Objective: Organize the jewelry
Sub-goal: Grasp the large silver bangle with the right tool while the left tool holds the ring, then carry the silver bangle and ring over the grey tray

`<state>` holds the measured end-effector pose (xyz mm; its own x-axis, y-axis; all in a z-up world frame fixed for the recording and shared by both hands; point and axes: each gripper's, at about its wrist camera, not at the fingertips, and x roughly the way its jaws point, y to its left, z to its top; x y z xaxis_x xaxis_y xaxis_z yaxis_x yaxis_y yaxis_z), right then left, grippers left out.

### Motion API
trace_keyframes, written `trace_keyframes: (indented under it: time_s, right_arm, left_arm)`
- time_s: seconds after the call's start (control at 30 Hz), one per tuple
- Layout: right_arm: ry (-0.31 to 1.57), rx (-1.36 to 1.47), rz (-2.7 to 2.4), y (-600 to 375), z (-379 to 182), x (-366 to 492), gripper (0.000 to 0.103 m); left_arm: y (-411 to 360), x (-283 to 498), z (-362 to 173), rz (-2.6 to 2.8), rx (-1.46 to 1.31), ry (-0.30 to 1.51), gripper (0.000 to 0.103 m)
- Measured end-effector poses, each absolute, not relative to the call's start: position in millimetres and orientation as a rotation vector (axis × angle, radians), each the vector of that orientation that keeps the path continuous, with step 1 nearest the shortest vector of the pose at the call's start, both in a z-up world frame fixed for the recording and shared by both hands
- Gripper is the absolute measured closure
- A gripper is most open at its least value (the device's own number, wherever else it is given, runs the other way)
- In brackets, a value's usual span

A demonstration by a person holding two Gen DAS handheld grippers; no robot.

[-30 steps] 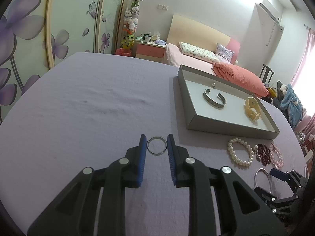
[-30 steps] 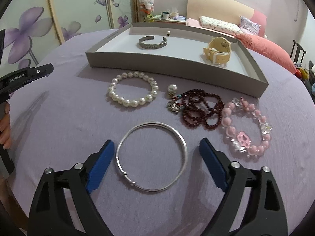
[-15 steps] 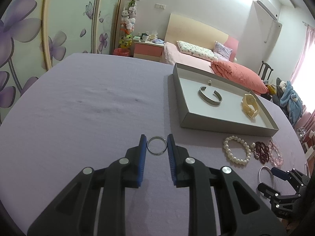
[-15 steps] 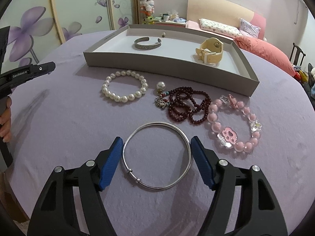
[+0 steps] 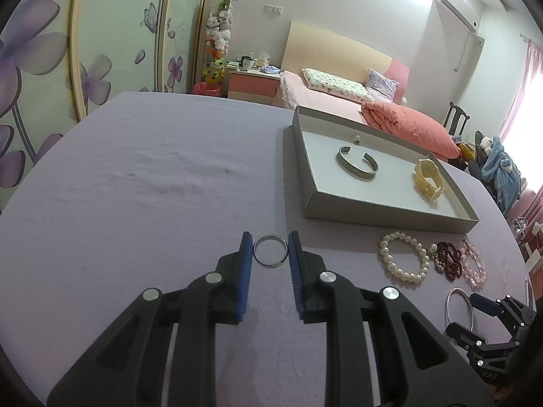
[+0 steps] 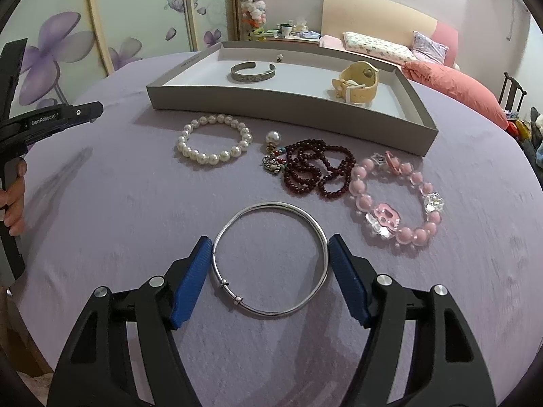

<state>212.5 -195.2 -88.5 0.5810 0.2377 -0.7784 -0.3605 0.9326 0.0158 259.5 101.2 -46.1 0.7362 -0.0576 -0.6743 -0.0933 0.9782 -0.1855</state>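
Between the blue pads of the left gripper point(image 5: 270, 255) a small silver ring point(image 5: 270, 255) is clamped at the very tips, seen face-on above the purple tablecloth point(image 5: 142, 176). At the right gripper point(image 6: 270, 252) a thin silver bangle point(image 6: 270, 259) lies flat on the cloth and is bracketed by the wide-spread jaws, whose pad tips sit against or just beside its rim; whether it is actually pinched cannot be told. Just beyond the bangle, a pearl bracelet point(image 6: 214, 141), a dark red bead strand point(image 6: 317, 171) with a charm and a pink bead bracelet point(image 6: 397, 200) are laid in a row. Behind them a shallow grey tray point(image 6: 271, 108) is set, in which a silver cuff point(image 6: 253, 72), a cream watch point(image 6: 356, 83) and a tiny piece, too small to identify, are held.
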Motion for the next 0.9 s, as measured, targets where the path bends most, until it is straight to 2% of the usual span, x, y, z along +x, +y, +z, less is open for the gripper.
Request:
trace_keyframes:
  time_s: [0.23,0.9]
  right_arm:
    - [0.871,-0.116,0.323,-211,-85,217,0.033]
    - [0.648,0.002,0.298,-245,-50,213,0.033]
  left_arm:
    - [99,259,-46,0.019,-0.214,0.743,0.081]
    - [74,240,-38,-0.044,-0.202,0.73,0.081]
